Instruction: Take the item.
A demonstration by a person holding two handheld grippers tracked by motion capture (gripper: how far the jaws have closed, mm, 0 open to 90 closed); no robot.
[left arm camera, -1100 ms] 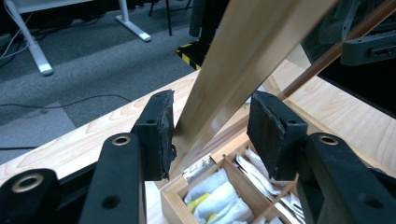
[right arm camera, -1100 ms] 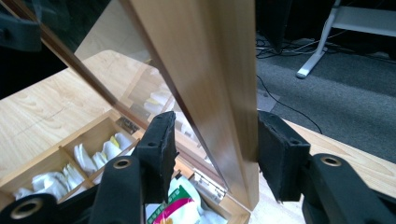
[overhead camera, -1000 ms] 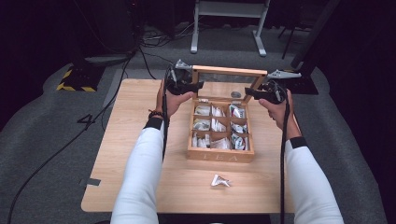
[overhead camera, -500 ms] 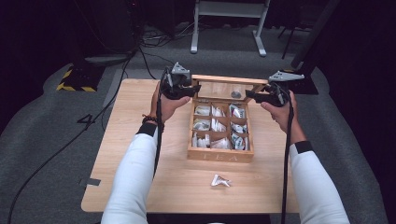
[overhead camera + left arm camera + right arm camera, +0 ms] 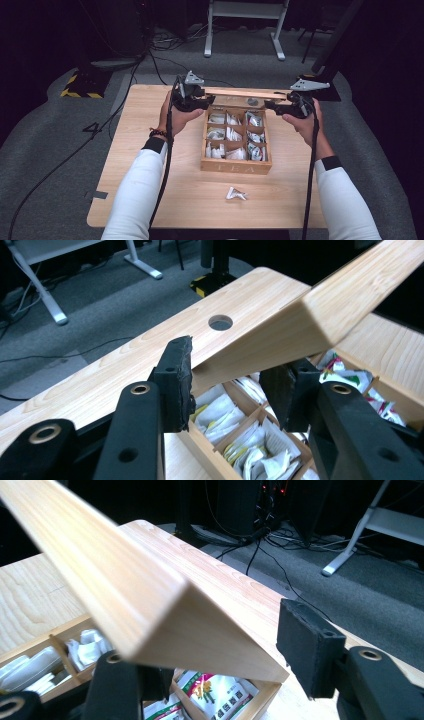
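Pale wood fills the gap of my left tool: its black jaws are clamped on one corner of the tea box's hinged lid, which is raised at a slant. My right tool sits at the lid's other front corner; its jaws have just been opening, and the far pad stands clear of the wood, so that grip is loosened. Directly beneath both tools lies the open wooden tea box, its compartments packed with white tea bags. From above, my left tool and right tool sit at the box's far end. Nearer to me than the box, one loose tea bag lies on the wooden surface.
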